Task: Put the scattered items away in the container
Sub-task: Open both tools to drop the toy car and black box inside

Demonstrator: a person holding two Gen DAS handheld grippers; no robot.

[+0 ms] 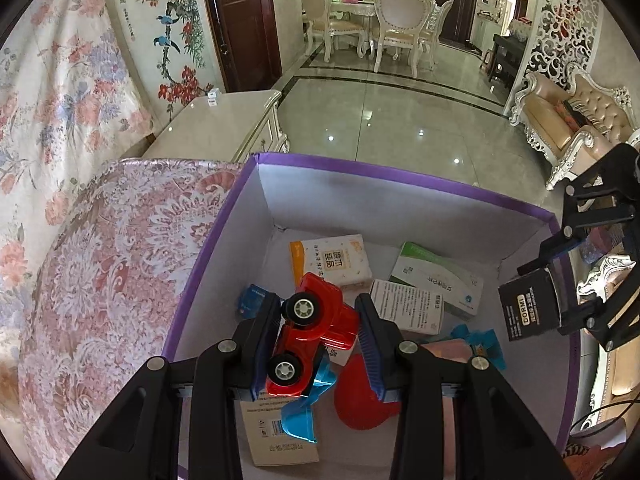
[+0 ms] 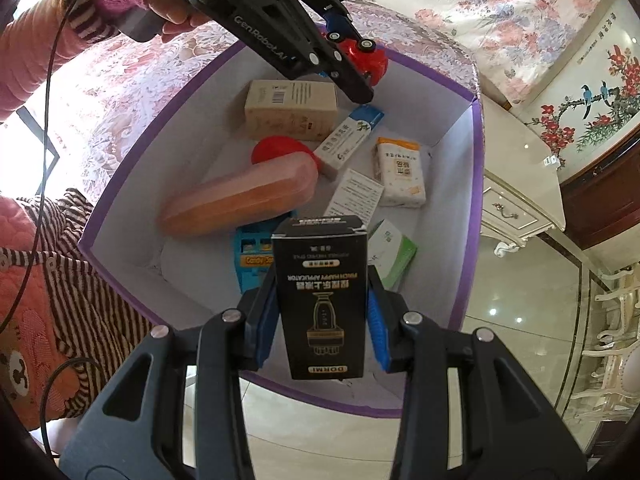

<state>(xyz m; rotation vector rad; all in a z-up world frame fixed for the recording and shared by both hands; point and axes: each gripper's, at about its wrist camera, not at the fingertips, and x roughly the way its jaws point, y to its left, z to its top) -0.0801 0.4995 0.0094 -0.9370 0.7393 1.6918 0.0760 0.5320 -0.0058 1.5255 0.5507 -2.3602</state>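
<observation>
The purple-rimmed container (image 2: pixel 466 240) sits on the floral bed (image 1: pixel 100 280); its near wall is cut off behind both tools. Above its interior, the right tool (image 2: pixel 322 320) is clamped on an upright black box (image 2: pixel 320 300). The left tool (image 1: pixel 316 344) grips a red toy car (image 1: pixel 312 332), wheels facing the camera, hiding items beneath. A pink case (image 2: pixel 240 196) lies inside the container, partly covering a red disc (image 2: pixel 276 150).

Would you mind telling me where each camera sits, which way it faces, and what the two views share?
Left wrist: on the left gripper, looking down into the purple box; its fingers clamp a red toy truck.
Right wrist: on the right gripper, facing down; it holds a black carton; a hand shows.
Shared: box, truck, carton, both grippers.
</observation>
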